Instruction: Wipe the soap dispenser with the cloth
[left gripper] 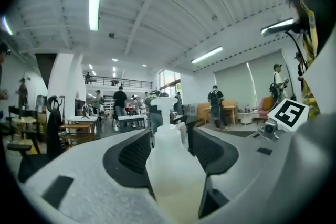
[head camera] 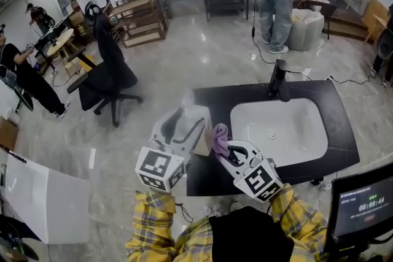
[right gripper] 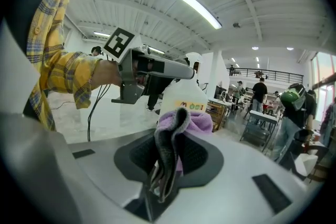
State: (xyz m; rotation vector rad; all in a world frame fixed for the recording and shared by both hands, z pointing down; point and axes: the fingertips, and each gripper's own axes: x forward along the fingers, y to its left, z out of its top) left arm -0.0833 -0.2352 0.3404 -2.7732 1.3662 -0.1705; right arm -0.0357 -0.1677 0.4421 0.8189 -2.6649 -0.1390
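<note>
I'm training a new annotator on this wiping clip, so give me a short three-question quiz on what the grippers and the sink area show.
1. True or false: the purple cloth lies in the sink.
2. Which gripper has the soap dispenser between its jaws? A) left gripper B) right gripper C) neither
3. Fill in: the tap on the counter is coloured ____.

Key: 1 false, the right gripper's jaws are closed on it. 2 A. 3 black.
</note>
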